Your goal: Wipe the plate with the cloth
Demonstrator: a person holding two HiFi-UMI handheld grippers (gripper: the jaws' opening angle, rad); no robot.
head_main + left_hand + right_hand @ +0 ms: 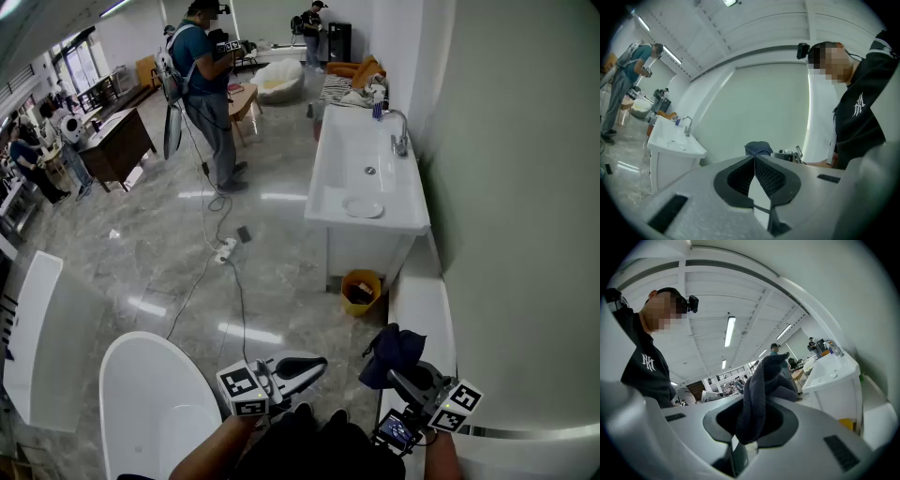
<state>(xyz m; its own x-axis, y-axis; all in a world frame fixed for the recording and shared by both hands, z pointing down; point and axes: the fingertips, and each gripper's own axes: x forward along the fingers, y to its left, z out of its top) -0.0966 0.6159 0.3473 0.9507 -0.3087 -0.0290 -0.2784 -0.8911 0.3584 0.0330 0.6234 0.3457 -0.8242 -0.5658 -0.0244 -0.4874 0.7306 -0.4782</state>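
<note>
Carrying step: we hold the cloth (765, 380) clamped in the right claw (752, 427); left claw (754, 161) clenched, empty. Plate (363, 207) sits well apart on the sink (356, 150). Next, we judge, close in.

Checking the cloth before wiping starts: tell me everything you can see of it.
The cloth is dark blue-grey, soft, thick-looking fabric, bunched into folds. It is pinched between the fingers of the right gripper, its loose end bulging out past them, in the air. Only that gripper touches it.
</note>
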